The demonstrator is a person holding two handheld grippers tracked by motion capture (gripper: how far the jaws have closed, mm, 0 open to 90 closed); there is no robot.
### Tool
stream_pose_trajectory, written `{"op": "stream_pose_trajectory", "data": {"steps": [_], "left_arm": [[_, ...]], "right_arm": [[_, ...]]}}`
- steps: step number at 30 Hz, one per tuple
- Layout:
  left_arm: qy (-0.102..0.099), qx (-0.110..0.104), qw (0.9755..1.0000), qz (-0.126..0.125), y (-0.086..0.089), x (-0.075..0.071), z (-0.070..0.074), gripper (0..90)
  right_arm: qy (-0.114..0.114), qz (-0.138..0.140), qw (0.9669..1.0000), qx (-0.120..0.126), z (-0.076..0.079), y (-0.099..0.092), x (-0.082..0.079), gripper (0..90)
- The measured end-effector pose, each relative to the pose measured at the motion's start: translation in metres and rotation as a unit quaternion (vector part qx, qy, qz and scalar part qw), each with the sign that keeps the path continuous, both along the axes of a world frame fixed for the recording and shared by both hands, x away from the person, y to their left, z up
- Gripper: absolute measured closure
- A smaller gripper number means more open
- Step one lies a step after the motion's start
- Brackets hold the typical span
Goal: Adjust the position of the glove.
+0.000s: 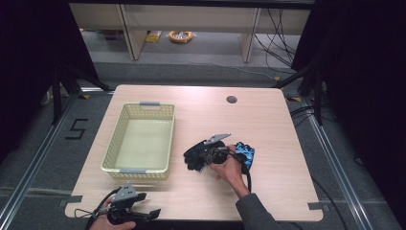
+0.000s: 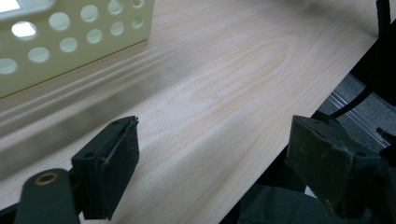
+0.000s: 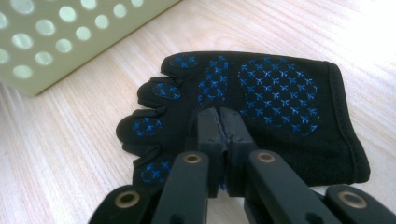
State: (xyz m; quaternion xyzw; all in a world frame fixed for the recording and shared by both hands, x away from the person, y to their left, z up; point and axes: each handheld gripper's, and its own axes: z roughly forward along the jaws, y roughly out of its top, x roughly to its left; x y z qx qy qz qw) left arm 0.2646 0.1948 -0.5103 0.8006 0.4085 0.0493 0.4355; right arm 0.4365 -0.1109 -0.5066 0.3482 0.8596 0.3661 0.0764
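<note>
A black fingerless glove [image 3: 261, 102] lies palm up on the wooden table [image 1: 268, 120], its palm and short finger stubs dotted with small blue grip marks. The right gripper [image 3: 219, 119] has its jaws pressed together on the glove's fabric near the base of the fingers. In the high view the glove [image 1: 194, 155] sits right of the yellow perforated basket [image 1: 112, 143], with a second, blue-patterned glove [image 1: 245, 152] just beside the hand [image 1: 227, 167]. The left gripper [image 1: 143, 211] rests at the table's near edge, jaws wide apart with nothing between them. Bare tabletop lies beyond the gloves and to their right.
</note>
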Motion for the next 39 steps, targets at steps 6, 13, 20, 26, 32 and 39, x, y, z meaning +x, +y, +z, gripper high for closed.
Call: {"op": "stream_pose_trajectory", "data": {"steps": [6,13,20,26,32,39], "left_arm": [[-0.003,-0.003,1.0000,-0.003,0.001,0.000,0.001,16.4],[-0.004,0.001,1.0000,-0.004,0.002,0.000,0.002,16.4],[-0.005,0.001,1.0000,-0.001,0.001,0.000,0.002,16.5],[-0.006,0.003,1.0000,-0.001,0.002,0.000,0.002,16.4],[-0.007,0.002,1.0000,0.001,0.001,0.000,0.001,16.4],[-0.001,0.002,1.0000,0.000,0.000,-0.001,0.001,16.4]], "right_arm": [[-0.016,-0.020,0.9997,-0.003,0.002,0.003,-0.005,90.0],[0.002,-0.039,0.9992,0.013,0.016,0.000,-0.023,90.0],[0.014,-0.037,0.9983,0.043,0.023,-0.010,-0.051,90.0],[0.016,-0.029,0.9977,0.059,0.025,-0.013,-0.076,90.0],[0.007,-0.033,0.9977,0.059,0.024,-0.014,-0.099,90.0],[0.021,-0.024,0.9985,0.044,0.013,-0.011,-0.115,90.0]]}}
